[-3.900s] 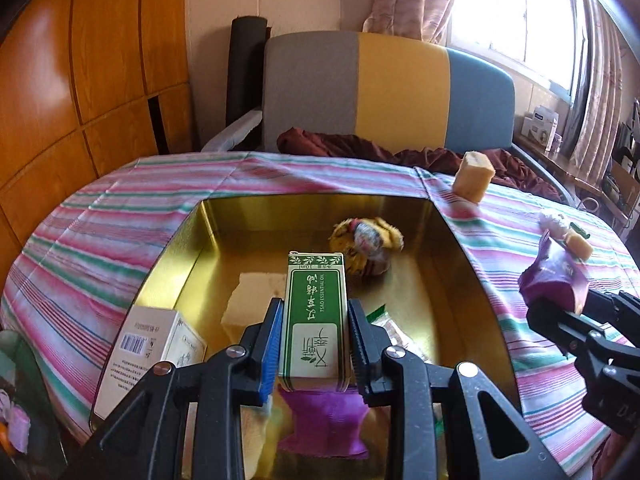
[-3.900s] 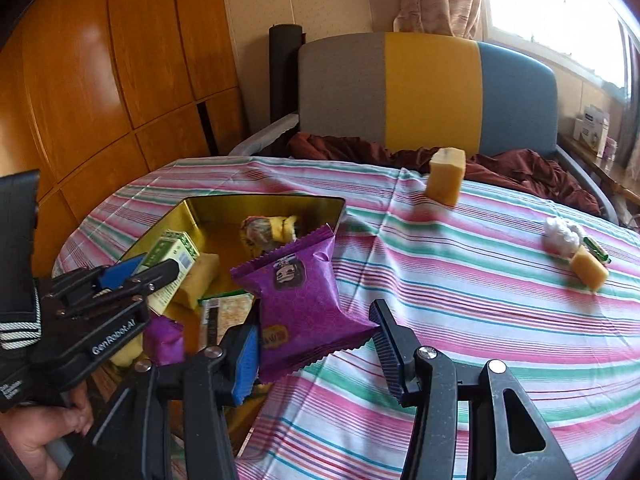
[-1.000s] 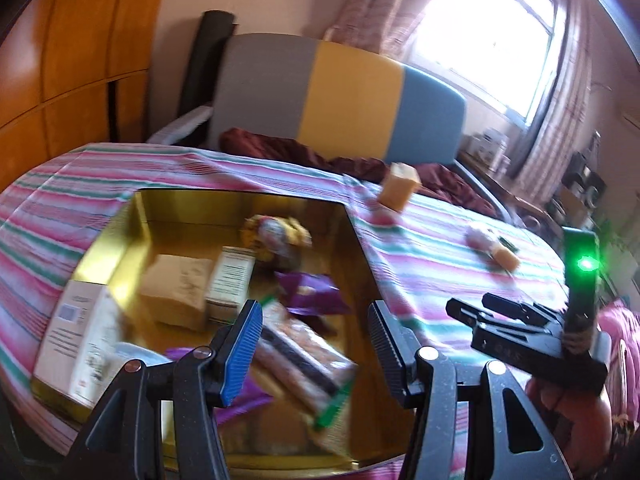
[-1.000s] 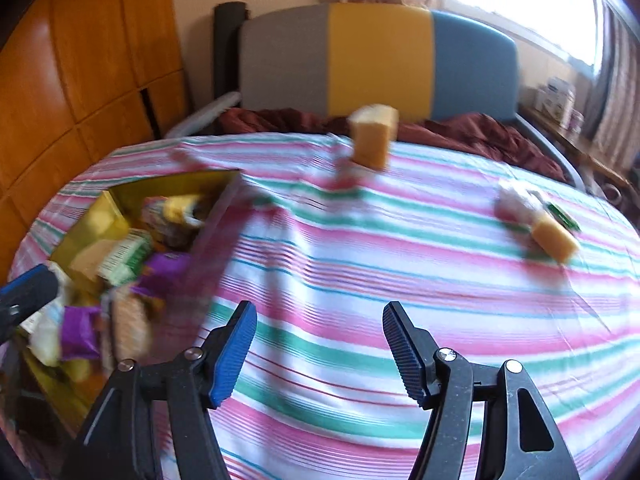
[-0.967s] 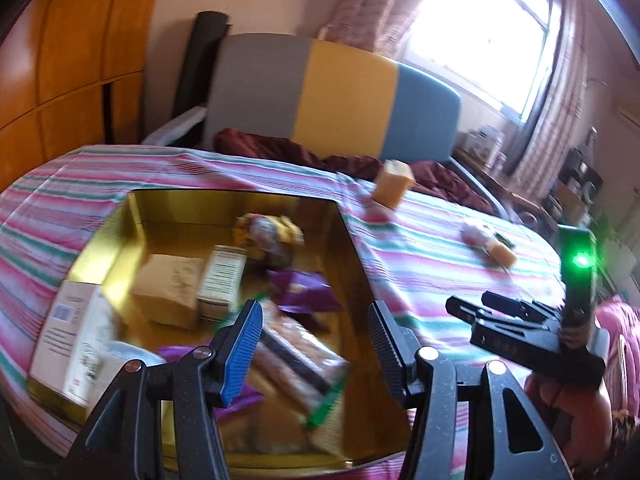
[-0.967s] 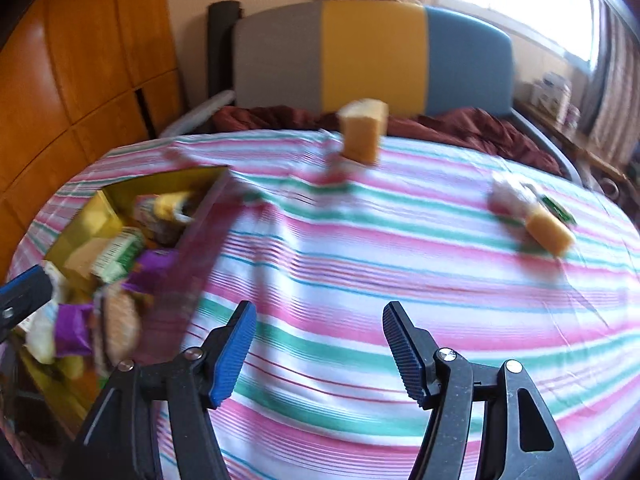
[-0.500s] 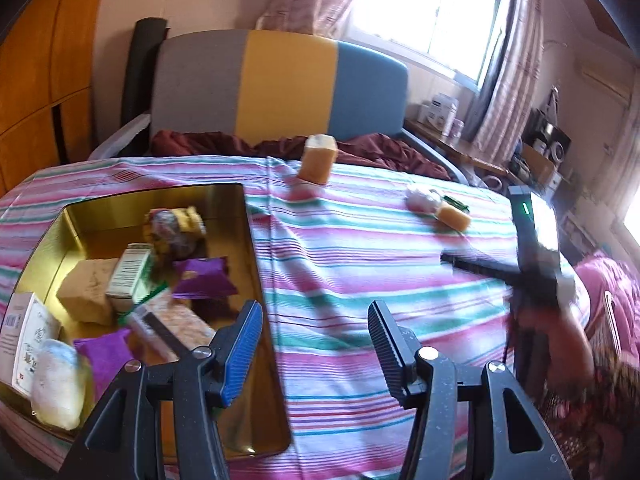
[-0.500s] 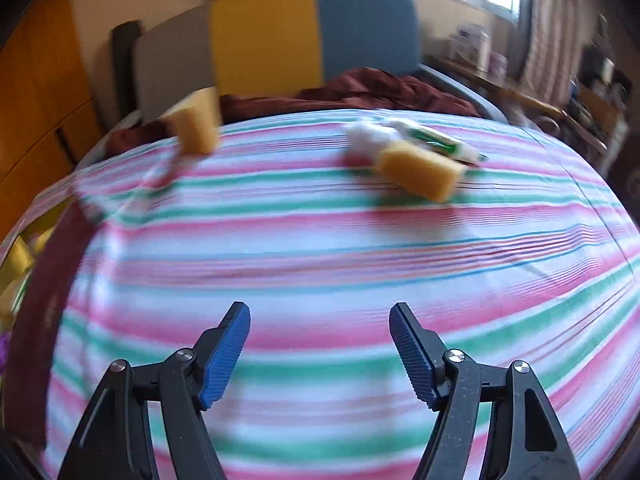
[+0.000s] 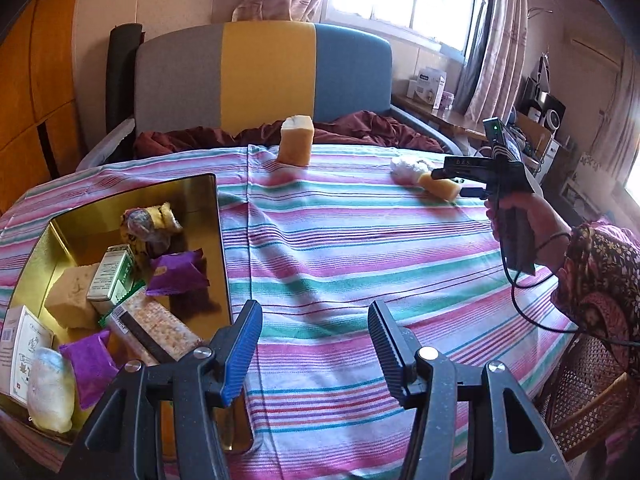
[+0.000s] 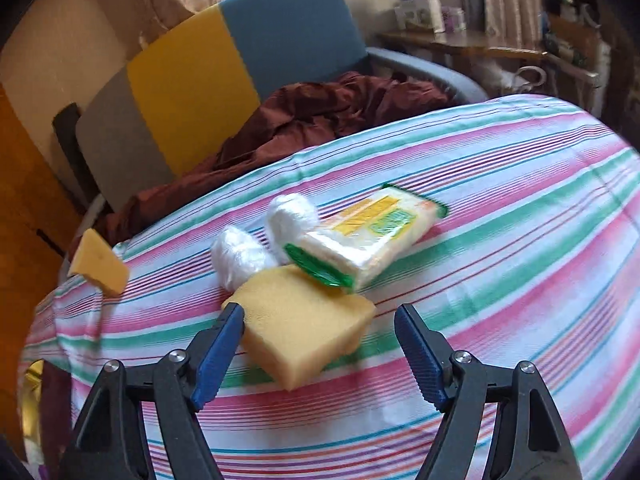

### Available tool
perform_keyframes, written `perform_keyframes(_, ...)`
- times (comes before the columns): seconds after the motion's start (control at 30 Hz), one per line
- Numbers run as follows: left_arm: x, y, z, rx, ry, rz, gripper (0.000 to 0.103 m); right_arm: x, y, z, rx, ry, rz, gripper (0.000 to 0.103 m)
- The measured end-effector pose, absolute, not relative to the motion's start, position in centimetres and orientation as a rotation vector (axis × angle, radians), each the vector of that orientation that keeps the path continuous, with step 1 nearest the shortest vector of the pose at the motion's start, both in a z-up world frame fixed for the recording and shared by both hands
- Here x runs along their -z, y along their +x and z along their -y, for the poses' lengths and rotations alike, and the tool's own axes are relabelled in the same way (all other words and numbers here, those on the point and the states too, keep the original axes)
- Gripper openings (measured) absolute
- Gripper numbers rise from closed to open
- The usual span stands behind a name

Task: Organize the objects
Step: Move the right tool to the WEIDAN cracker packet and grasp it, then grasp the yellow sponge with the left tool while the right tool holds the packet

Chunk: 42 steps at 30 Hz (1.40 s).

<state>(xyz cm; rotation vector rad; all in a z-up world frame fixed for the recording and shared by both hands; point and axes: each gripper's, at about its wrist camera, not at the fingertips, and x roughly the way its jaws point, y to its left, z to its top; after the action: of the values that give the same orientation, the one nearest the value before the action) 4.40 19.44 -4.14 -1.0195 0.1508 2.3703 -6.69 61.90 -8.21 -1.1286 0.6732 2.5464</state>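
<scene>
A gold tin tray (image 9: 218, 216) at the left holds several snacks: purple packets (image 9: 178, 274), a green box (image 9: 108, 276), a wrapped bar (image 9: 160, 326). My left gripper (image 9: 314, 344) is open and empty over the striped cloth right of the tray. My right gripper (image 10: 320, 348) is open, its jaws either side of a yellow sponge (image 10: 302, 318), not closed on it. Behind the sponge lie two white wrapped balls (image 10: 240, 256) and a green-edged packet (image 10: 368, 236). Another yellow sponge (image 9: 296, 140) stands at the far table edge. The right gripper (image 9: 460, 178) also shows in the left view.
A grey, yellow and blue chair (image 9: 260, 76) with a maroon cloth (image 9: 360, 128) stands behind the table. The table's rounded edge (image 9: 552, 344) drops off at the right, by a wicker chair (image 9: 588, 384). Wood panels (image 9: 32, 80) line the left wall.
Both grippers let go of their items into the tray and opened. The left gripper swung right over the cloth. The right gripper moved across the table up to the yellow sponge.
</scene>
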Motion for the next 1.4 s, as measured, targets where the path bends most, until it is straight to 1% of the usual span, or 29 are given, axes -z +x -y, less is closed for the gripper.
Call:
perform_keyframes(0.1,4.4,4.2,-20.1,-2.351,-1.039,-0.13,0.056,8.3,-7.2,-59.6,-2.642,-1.172,-0.638,0.078)
perform_keyframes(0.27,4.7,4.3,-21.5,-2.327,-1.041,-0.153,0.056,7.3,-6.0,-53.7,-2.851,-1.249,-0.598,0.077)
perform_keyframes(0.37,4.8,4.3,-21.8,-2.325,-1.039,-0.152,0.056,5.3,-4.3,-53.7,-2.887,-1.101,-0.559,0.079)
perform_keyframes(0.43,5.0,4.3,-22.0,-2.325,-1.047,-0.151,0.056,4.0,-3.9,-55.6,-2.765,-0.957,-0.494,0.084)
perform_keyframes(0.5,5.2,4.1,-22.2,-2.319,-1.058,-0.147,0.056,3.5,-4.3,-57.9,-2.608,-0.893,-0.431,0.084)
perform_keyframes(0.53,5.3,4.1,-22.3,-2.317,-1.06,-0.148,0.056,3.8,-4.7,-59.4,-2.533,-0.902,-0.433,0.084)
perform_keyframes(0.6,5.4,4.0,-22.5,-2.322,-1.069,-0.165,0.056,4.7,-5.9,-62.0,-2.396,-0.935,-0.476,0.081)
perform_keyframes(0.67,5.5,4.0,-22.5,-2.322,-1.076,-0.175,0.056,5.9,-7.0,-64.3,-2.33,-0.968,-0.567,0.074)
perform_keyframes(0.7,5.6,3.9,-22.6,-2.323,-1.079,-0.178,0.056,6.5,-7.7,-65.0,-2.305,-0.994,-0.587,0.072)
perform_keyframes(0.77,5.6,3.7,-22.7,-2.322,-1.089,-0.188,0.056,7.6,-9.5,-65.9,-2.241,-1.06,-0.584,0.069)
perform_keyframes(0.83,5.7,3.6,-22.9,-2.318,-1.091,-0.195,0.056,8.6,-10.9,-66.5,-2.213,-1.095,-0.593,0.068)
perform_keyframes(0.93,5.6,3.4,-23.5,-2.311,-1.096,-0.204,0.056,9.9,-11.4,-66.1,-2.217,-1.155,-0.547,0.064)
perform_keyframes(1.03,5.6,3.1,-24.4,-2.292,-1.098,-0.195,0.056,10.0,-10.7,-65.4,-2.247,-1.132,-0.463,0.054)
perform_keyframes(1.13,5.6,2.7,-25.7,-2.267,-1.086,-0.198,0.056,9.9,-9.3,-64.9,-2.285,-1.132,-0.422,0.049)
perform_keyframes(1.3,5.2,2.2,-29.0,-2.24,-1.046,-0.229,0.056,9.9,-5.8,-64.4,-2.313,-1.133,-0.446,0.048)
perform_keyframes(1.4,5.1,1.1,-31.6,-2.214,-1.032,-0.251,0.056,10.1,-3.1,-63.9,-2.306,-1.113,-0.409,0.047)
